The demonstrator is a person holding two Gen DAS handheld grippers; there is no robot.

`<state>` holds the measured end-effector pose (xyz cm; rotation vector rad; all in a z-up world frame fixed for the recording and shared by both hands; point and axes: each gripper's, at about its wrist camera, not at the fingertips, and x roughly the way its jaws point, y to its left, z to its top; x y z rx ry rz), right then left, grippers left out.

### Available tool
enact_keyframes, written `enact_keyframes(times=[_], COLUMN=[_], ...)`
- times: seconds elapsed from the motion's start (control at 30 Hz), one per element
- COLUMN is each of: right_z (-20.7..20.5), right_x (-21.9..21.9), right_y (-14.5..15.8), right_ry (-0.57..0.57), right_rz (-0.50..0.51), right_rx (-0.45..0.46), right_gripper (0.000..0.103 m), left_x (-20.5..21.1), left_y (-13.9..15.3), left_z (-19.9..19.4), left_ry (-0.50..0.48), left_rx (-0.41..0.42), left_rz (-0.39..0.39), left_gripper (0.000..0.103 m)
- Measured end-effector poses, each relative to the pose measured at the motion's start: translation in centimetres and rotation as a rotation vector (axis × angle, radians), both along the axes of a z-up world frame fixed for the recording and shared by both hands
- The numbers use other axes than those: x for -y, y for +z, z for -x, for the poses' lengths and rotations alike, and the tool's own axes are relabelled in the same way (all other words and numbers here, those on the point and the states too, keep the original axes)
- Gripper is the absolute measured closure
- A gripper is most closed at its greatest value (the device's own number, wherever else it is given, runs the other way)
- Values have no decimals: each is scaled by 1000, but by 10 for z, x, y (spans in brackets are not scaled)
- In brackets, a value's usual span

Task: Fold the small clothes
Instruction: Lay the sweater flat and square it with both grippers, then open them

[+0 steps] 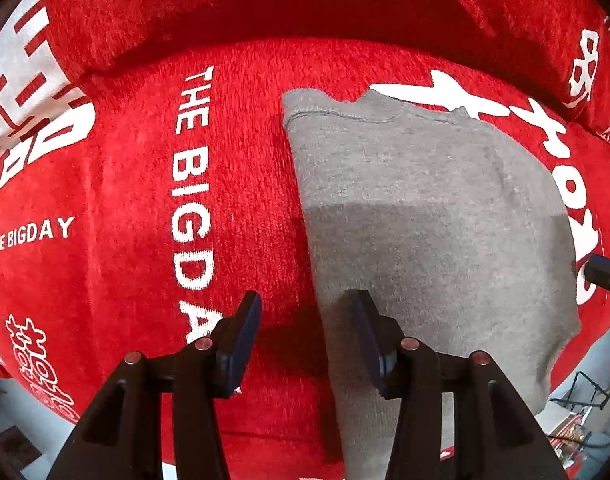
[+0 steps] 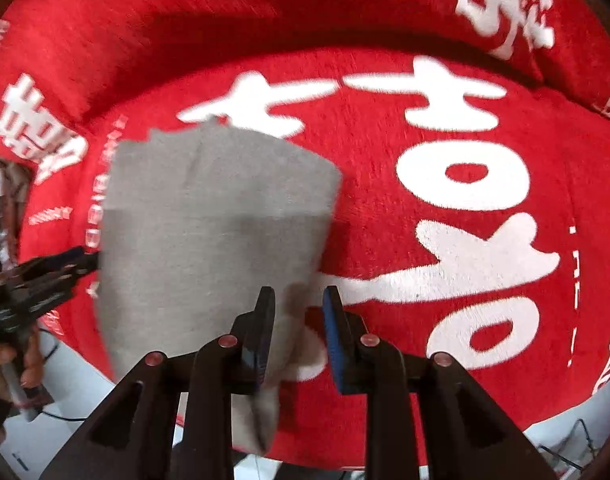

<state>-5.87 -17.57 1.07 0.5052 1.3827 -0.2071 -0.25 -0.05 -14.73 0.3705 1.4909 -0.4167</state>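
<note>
A small grey garment (image 1: 425, 216) lies flat on a red plush cover with white lettering (image 1: 125, 200). My left gripper (image 1: 307, 308) is open over the garment's left edge, one finger on the red cover, the other over the grey cloth. In the right wrist view the grey garment (image 2: 209, 216) lies left of centre. My right gripper (image 2: 299, 300) is open and straddles its near right corner, which hangs between the fingers. The left gripper (image 2: 65, 264) shows at the garment's left side. The right gripper's tip (image 1: 603, 272) shows at the right edge of the left wrist view.
The red cover (image 2: 465, 200) rises into a raised back cushion (image 1: 265, 8) beyond the garment. Its front edge drops to a pale floor (image 2: 77, 384). A dark wire rack (image 1: 581, 392) stands at the lower right.
</note>
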Motion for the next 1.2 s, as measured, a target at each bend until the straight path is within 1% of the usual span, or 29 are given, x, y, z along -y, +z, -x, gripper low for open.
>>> enact_keyframes(times=[0.07, 0.1, 0.17, 0.23, 0.3, 0.4, 0.53, 0.57, 0.67, 0.7, 0.73, 0.77, 0.8, 0.83, 0.87, 0.93, 1.0, 1.1, 1.17, 1.2], right_z=[6, 9, 9, 8, 10, 14, 16, 17, 19, 20, 19, 18, 18, 19, 18, 18, 16, 16, 17, 18], right_x=[-11, -15, -26, -34, -35, -27, -24, -26, -29, -30, -32, -34, -35, -35, -36, -38, -40, -43, -45, -44], right_y=[12, 11, 0, -18, -34, -42, -35, -32, -18, -14, -12, -9, -7, -4, 0, 4, 4, 6, 8, 10], right_ry=[24, 40, 62, 62, 43, -14, -39, -47, -64, -70, -76, -82, -87, -92, -96, -98, -103, -108, -118, -124], right_rz=[-20, -37, -67, -98, -93, -126, -126, -124, -83, -72, -66, -57, -45, -31, -14, 12, 26, 40, 76, 89], right_rx=[38, 34, 3, -48, -96, -107, -118, -115, -121, -122, -121, -122, -125, -123, -116, -117, -129, -131, -134, -127], right_gripper=[77, 77, 77, 77, 77, 77, 77, 75, 74, 74, 72, 61, 44, 38, 34, 30, 19, 18, 17, 13], left_x=[2, 3, 3, 3, 3, 2, 0, 0, 3, 4, 5, 6, 7, 8, 9, 11, 11, 12, 12, 12], left_y=[1, 1, 2, 3, 5, 9, 13, 14, 16, 17, 17, 17, 19, 24, 28, 33, 35, 39, 43, 45], left_z=[0, 1, 3, 5, 8, 11, 16, 17, 24, 26, 29, 32, 36, 39, 41, 45, 47, 49, 51, 52], left_ry=[8, 12, 15, 18, 20, 27, 64, 68, 57, 52, 50, 49, 50, 46, 38, 33, 40, 53, 63, 64], left_rx=[-4, -5, -6, -9, -13, -22, -41, -48, -40, -46, -59, -69, -65, -41, -27, -21, -21, -4, 15, 24], left_rz=[0, -1, -6, -11, -14, -16, -25, -29, -84, -89, -87, -88, -89, -88, -89, -90, -93, -100, -98, -95], left_gripper=[53, 53, 53, 53, 53, 53, 53, 53, 53, 53, 49, 25, 6, 6, 6, 6, 5, 5, 5, 5])
